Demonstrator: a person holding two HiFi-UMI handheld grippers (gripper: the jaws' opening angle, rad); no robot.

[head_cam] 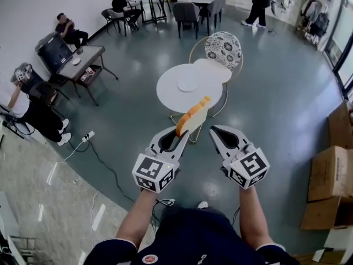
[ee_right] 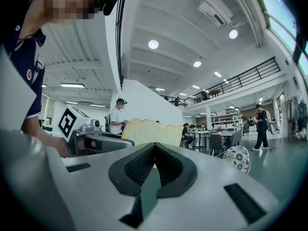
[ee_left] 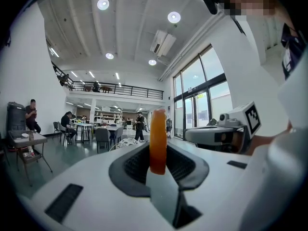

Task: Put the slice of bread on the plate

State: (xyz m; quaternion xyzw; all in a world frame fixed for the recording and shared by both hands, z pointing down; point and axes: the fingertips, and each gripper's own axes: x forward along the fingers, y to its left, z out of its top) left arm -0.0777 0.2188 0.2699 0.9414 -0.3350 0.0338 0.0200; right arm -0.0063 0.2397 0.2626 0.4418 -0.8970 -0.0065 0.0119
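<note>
Bread slice [head_cam: 193, 116] stands on edge at mid-frame, pinched between the jaws of the left hand-held gripper [head_cam: 183, 130]. It sits just below the plate [head_cam: 187, 85] on the round counter [head_cam: 165, 93] in the picture. The right hand-held gripper [head_cam: 216, 130], just right of it, is closed and empty.

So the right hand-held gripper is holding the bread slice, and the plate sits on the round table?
Not the right: the left hand-held gripper holds the bread slice, as the left gripper view shows. The plate does sit on the round table.

- slice of bread [head_cam: 194, 115]: pale crumb, orange-brown crust, upright on edge, pinched in the left gripper [head_cam: 182, 132], held in the air.
- plate [head_cam: 187, 85]: small, white, flat on the far round table [head_cam: 165, 95].
</note>
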